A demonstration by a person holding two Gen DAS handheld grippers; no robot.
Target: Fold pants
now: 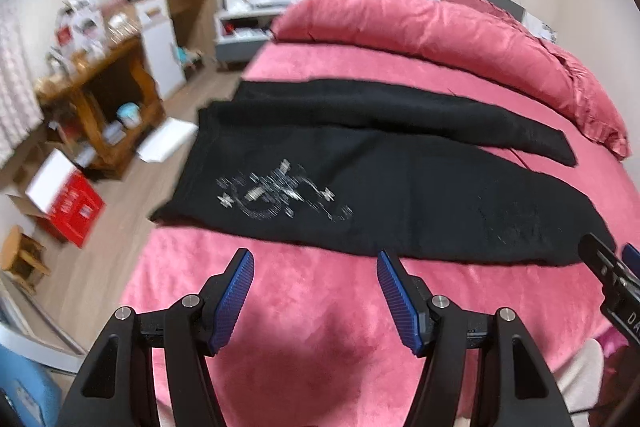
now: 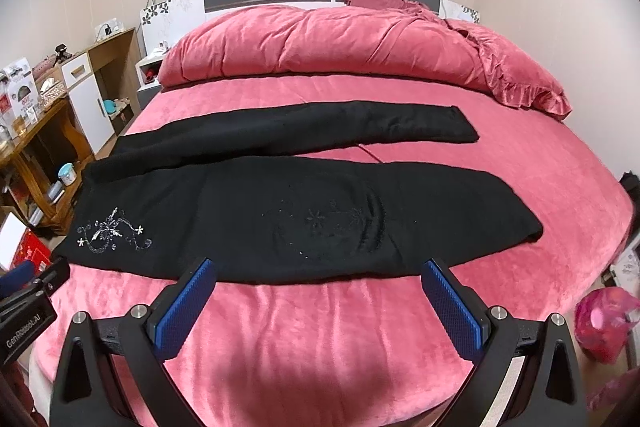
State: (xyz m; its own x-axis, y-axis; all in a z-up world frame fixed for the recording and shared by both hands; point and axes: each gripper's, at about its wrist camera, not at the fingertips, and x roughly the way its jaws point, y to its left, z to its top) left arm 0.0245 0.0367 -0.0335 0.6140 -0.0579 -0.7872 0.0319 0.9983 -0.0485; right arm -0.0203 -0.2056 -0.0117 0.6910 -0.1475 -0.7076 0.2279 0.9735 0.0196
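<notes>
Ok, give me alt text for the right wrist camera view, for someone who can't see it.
Black pants lie spread flat across a pink bed, waistband to the left, both legs stretching right, with silver floral embroidery near the waist. The open right gripper hovers at the pants' near edge, holding nothing. A pink duvet is bunched below the window.

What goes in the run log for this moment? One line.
pants: flat on bed, unfolded | left gripper: open, empty | right gripper: open, empty

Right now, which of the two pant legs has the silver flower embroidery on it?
The near leg, the one lying closest to both grippers. Its silver embroidery sits by the waist end on the left; the far leg, nearer the duvet, is plain black.
</notes>
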